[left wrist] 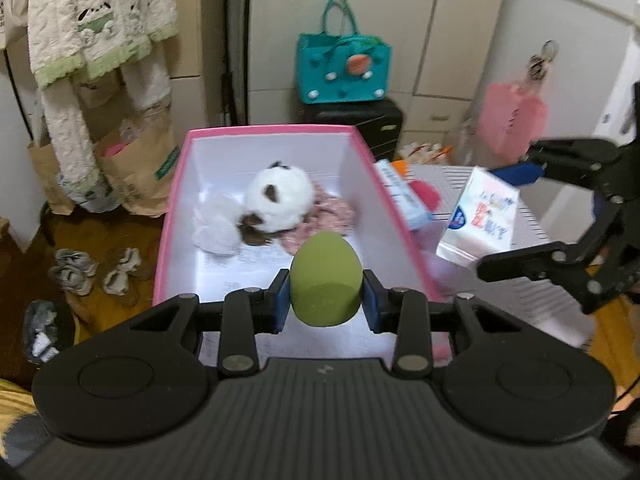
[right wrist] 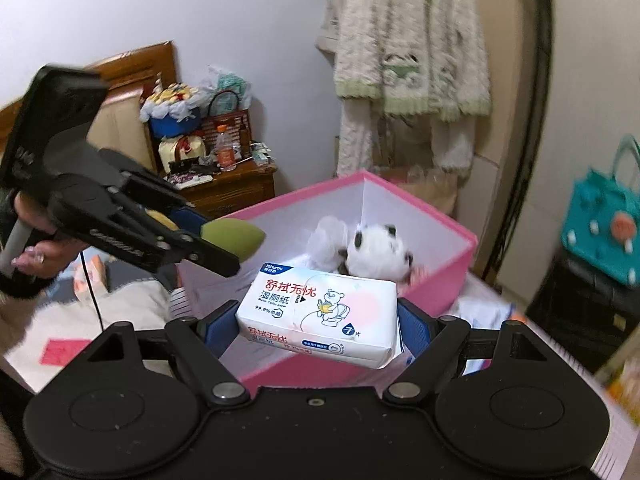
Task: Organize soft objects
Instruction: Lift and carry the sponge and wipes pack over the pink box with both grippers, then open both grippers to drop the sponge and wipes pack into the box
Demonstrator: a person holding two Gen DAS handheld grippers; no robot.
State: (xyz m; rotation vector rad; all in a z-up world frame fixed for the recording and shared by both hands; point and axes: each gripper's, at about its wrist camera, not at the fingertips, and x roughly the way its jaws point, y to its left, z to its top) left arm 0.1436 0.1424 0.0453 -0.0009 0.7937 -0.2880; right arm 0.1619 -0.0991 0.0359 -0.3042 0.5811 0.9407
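My left gripper (left wrist: pixel 326 300) is shut on a green egg-shaped sponge (left wrist: pixel 326 280) and holds it above the near end of the pink box (left wrist: pixel 264 131). It also shows in the right wrist view (right wrist: pixel 224 240) with the sponge (right wrist: pixel 238 236). My right gripper (right wrist: pixel 318 320) is shut on a white pack of wet wipes (right wrist: pixel 316 316) over the box's near corner (right wrist: pixel 420 200); the pack also shows in the left wrist view (left wrist: pixel 478 218). A black-and-white plush toy (left wrist: pixel 280 198), white fluff and a pink patterned cloth (left wrist: pixel 320 216) lie in the box.
A second wipes pack (left wrist: pixel 404 200) and a red soft thing (left wrist: pixel 426 194) lie right of the box on a striped surface (left wrist: pixel 532 300). A teal bag (left wrist: pixel 344 68) stands on a black case behind. Towels (left wrist: pixel 100 20), paper bags and shoes (left wrist: pixel 96 272) are at left.
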